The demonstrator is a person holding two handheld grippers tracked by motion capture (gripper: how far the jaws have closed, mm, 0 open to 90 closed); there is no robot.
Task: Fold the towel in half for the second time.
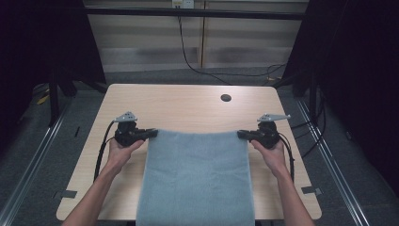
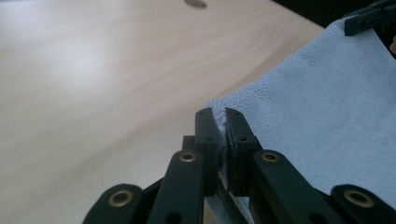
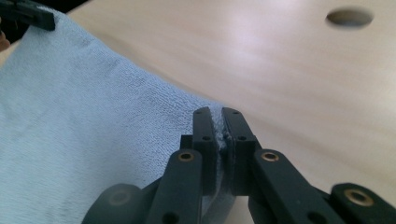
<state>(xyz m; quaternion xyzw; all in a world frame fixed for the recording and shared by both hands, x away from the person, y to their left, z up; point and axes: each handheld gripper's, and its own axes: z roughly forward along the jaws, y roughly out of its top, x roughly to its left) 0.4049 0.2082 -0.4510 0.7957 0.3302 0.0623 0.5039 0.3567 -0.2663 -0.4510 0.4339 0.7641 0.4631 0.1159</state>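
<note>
A pale wooden table [image 1: 188, 106] fills the middle of a dark studio, a round cable hole [image 1: 226, 98] near its far edge. Across its near half lies a light blue towel [image 1: 197, 183], its front end running off the table toward the person, its far edge stretched between two hand-held tools. The left gripper [image 1: 151, 133] is clamped on the towel's far left corner, jaws closed with the terry pinched between them, as its own view shows [image 2: 219, 123]. The right gripper [image 1: 241, 134] mirrors it on the far right corner, jaws likewise closed on cloth [image 3: 219, 121]. The far edge appears raised slightly off the wood and sags a little between the two grips. From here the work looks like the start of a fold or a lift. To do it cleanly, both hands should probably rise level and together, keeping the edge taut so neither corner slips and the cloth does not twist.
</note>
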